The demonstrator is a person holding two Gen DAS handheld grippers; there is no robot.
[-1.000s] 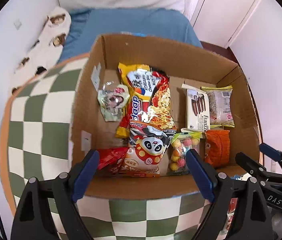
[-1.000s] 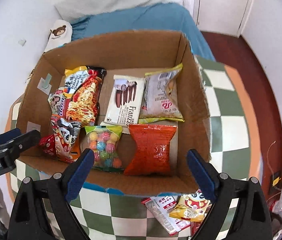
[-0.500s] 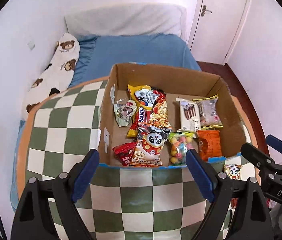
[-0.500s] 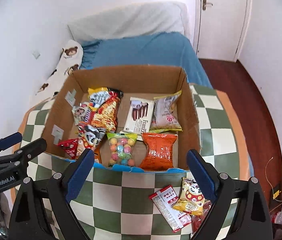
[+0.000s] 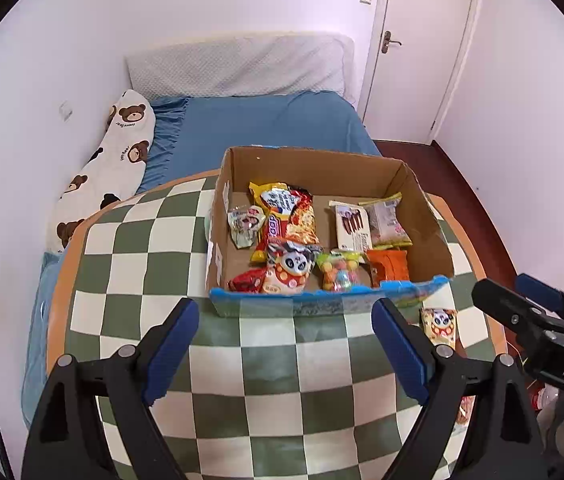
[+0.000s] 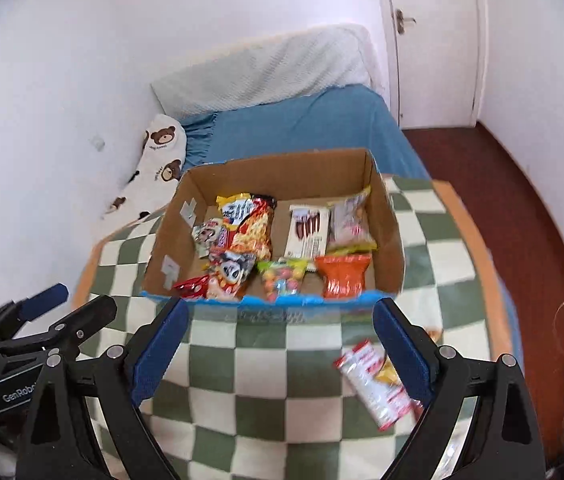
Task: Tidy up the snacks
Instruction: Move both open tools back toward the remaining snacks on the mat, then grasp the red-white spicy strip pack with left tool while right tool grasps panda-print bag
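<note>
An open cardboard box (image 5: 429, 216) (image 6: 391, 236) stands on a green-and-white checkered table (image 5: 130, 264) (image 6: 242, 352). It holds several snack packs, among them a noodle bag (image 5: 289, 220), a panda pack (image 5: 287, 270), a candy bag (image 6: 282, 278) and an orange pack (image 6: 341, 276). Loose packs lie on the table outside the box: a panda packet (image 5: 439, 326) and a red-and-white packet (image 6: 373, 384). My left gripper (image 5: 283, 352) is open and empty, in front of the box. My right gripper (image 6: 278, 354) is open and empty, also in front of the box.
A bed with a blue sheet (image 5: 266, 128) and a bear-print pillow (image 5: 110, 168) lies behind the table. A white door (image 5: 417, 48) is at the back right. Dark red floor (image 6: 521, 208) runs along the table's right side.
Both grippers have pulled back and up from the box, so the box looks smaller and more of the table and room shows. Both stay open and empty.
</note>
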